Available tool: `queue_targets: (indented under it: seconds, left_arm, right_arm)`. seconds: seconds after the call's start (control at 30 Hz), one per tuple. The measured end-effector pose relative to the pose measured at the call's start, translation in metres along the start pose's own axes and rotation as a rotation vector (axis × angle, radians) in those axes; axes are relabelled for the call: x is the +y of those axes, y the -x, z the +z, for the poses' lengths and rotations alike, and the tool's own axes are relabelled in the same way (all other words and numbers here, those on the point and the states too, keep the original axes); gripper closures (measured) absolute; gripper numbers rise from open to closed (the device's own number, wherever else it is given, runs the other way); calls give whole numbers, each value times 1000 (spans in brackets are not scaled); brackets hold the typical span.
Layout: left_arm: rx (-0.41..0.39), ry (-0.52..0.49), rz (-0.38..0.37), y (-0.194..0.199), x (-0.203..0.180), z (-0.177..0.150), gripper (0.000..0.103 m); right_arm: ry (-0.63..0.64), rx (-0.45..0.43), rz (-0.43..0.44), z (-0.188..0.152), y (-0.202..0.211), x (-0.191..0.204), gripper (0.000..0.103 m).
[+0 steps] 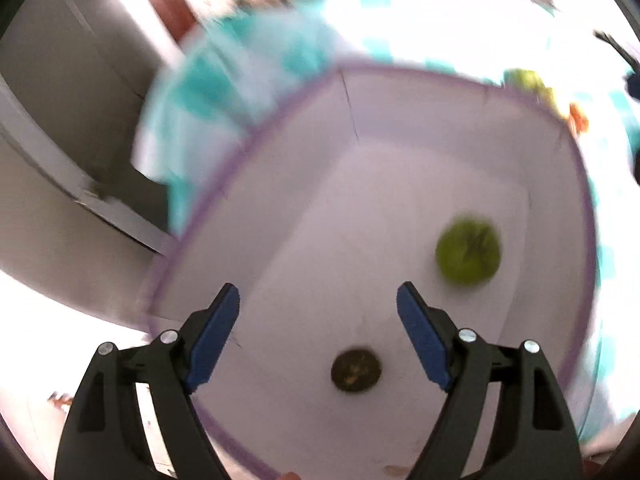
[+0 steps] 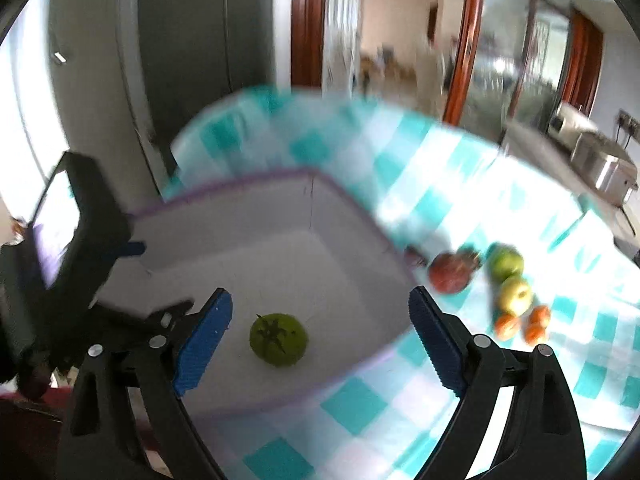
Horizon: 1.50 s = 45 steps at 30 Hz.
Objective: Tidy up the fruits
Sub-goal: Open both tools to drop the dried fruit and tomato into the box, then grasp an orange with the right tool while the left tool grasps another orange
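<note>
A white bin with a purple rim [image 1: 256,140] [image 2: 224,194] stands on a teal-checked cloth. Inside lie a green fruit with a dark stem [image 1: 468,254] [image 2: 279,338] and a small dark round fruit [image 1: 356,370]. My left gripper [image 1: 318,316] is open and empty above the bin, the dark fruit below between its fingers. My right gripper [image 2: 320,320] is open and empty over the bin's near right corner. The left gripper's body [image 2: 84,240] shows in the right wrist view. On the cloth lie a red fruit [image 2: 450,272], two green apples [image 2: 506,262] [image 2: 516,294] and small orange fruits [image 2: 522,326].
The table's cloth [image 2: 460,184] drops off at the far and left edges. A grey wall and door frame [image 2: 180,40] stand behind. A counter with metal appliances [image 2: 600,160] is at the far right. Both views are motion-blurred.
</note>
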<state>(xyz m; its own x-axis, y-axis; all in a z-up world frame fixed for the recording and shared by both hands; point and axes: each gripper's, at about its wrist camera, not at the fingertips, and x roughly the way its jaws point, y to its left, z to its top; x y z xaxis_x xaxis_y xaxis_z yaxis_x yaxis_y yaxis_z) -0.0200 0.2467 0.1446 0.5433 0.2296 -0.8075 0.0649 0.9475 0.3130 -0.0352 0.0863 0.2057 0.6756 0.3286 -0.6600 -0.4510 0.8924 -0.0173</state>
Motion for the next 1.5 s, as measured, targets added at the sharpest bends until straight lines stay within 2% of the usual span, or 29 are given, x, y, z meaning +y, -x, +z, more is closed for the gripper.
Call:
queue_targets:
  seconds: [0.03,0.07,0.1,0.13,0.2,0.27,0.33,0.37,0.4,0.43,0.53,0.63,0.8,0.93,1.13,1.37,1.5]
  left_arm:
    - [-38,13,48,19,-10,7,22]
    - [-66,25,83,37,-21,14,17]
    - [-89,43,115,65,-41,23,7]
    - [-101,54,130,80,-58,30,4]
    - [-117,58,140,123,-100,37,3]
    - [-104,45,112,149,-151,39,2]
    - [-74,23,86,159,-195,35,2]
    - [-47,13,74,152,-212,31,2]
    - [6,-5,55,149,-237,26,2]
    - [50,-30,33,146,-260,22,2]
    - [106,-133,12,140,-314,12,2]
    - [142,-164,-6,136,-341,12,2]
    - [215,-127,-21,119,-361,13,2]
    - [275,-127,-46,108,-370,5,2]
    - [289,-138,-92,97,-370,-4,2]
    - [271,-123,-156,62,-358,-21,2]
    - [259,-75,-225,29,-333,-22,2]
  right_arm:
    - [5,-46,11,-5,20,-12,15]
    - [9,-82,22,-13,38,-26,15]
    - [13,-117,32,-26,62,-42,15]
    - [16,-137,35,-36,75,-62,15]
    - [7,-141,17,-64,106,-99,15]
    - [-31,-136,22,-86,123,-123,15]
    - [-86,-130,36,-111,139,-151,15]
    - [-112,-117,36,-123,143,-162,15]
    - [-144,-106,40,-134,148,-175,15]
    - [-168,-106,46,-142,151,-185,15]
    - [-215,-88,37,-172,155,-212,15]
    - [-275,-37,24,-198,154,-236,15]
    - [-357,-7,25,-236,152,-265,15]
    - [-382,1,38,-247,150,-270,15]
    - [-389,27,52,-248,134,-268,15]
    - [-358,109,64,-247,93,-252,15]
    - [-332,183,4,-241,59,-239,15]
